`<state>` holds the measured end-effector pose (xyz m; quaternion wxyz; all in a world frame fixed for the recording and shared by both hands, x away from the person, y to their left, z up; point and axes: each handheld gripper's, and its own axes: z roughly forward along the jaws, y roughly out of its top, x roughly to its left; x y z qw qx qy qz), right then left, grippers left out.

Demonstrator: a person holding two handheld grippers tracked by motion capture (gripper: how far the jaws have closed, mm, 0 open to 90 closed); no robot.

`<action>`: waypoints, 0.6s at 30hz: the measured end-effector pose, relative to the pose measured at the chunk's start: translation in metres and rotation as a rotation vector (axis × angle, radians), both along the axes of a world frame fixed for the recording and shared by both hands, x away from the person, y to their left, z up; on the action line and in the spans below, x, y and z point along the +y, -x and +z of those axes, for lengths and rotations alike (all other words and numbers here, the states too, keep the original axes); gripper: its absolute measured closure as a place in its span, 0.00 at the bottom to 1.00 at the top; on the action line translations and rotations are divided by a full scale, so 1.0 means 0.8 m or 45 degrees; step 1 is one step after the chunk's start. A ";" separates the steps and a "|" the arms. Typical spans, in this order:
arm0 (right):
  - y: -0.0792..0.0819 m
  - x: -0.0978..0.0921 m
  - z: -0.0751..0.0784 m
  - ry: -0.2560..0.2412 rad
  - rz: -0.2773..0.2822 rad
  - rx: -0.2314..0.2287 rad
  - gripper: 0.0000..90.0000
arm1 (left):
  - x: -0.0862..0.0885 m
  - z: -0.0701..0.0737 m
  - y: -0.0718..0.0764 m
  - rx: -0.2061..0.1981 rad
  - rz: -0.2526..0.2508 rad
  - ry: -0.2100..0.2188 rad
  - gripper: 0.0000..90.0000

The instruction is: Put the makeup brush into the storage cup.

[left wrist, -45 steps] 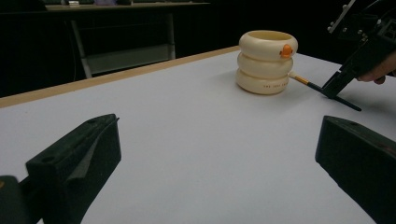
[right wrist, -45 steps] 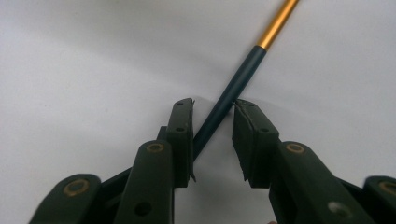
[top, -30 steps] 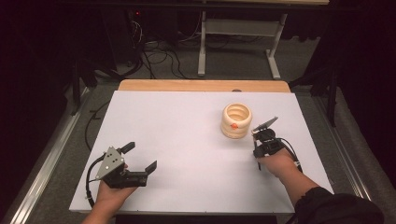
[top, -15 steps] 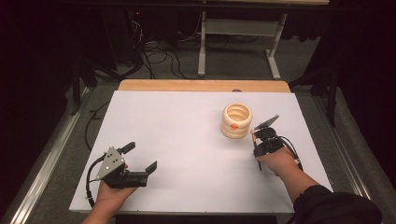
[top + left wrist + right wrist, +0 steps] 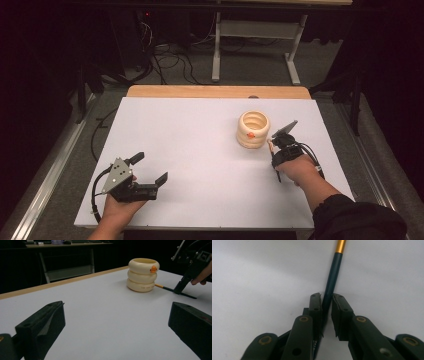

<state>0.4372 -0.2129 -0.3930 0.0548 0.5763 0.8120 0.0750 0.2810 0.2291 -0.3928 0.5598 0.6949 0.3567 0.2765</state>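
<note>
**Brush pinched beside the ringed pot**

The right gripper (image 5: 326, 305) has its jaws closed on a dark brush (image 5: 332, 277) lying on the white table (image 5: 200, 150), just beside the cream ringed pot (image 5: 253, 129). Pot's inside: can't tell. The left gripper (image 5: 150, 170) rests wide open, well apart.

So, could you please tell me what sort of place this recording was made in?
Probably a lab or workshop set up for recording: a white-topped table in a dark room, loose cables on the carpeted floor behind it, a metal-framed bench beyond, and a hand-held gripper in use.
</note>
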 end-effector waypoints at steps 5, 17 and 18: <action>-0.001 -0.001 0.000 0.005 -0.019 0.003 0.95 | 0.000 0.000 0.000 -0.001 -0.001 0.001 0.02; 0.000 -0.005 0.004 -0.024 -0.065 -0.014 0.95 | 0.001 0.001 0.000 -0.002 0.002 0.004 0.02; 0.000 -0.006 0.005 -0.015 -0.067 -0.021 0.95 | 0.001 0.000 0.000 -0.003 0.003 0.004 0.02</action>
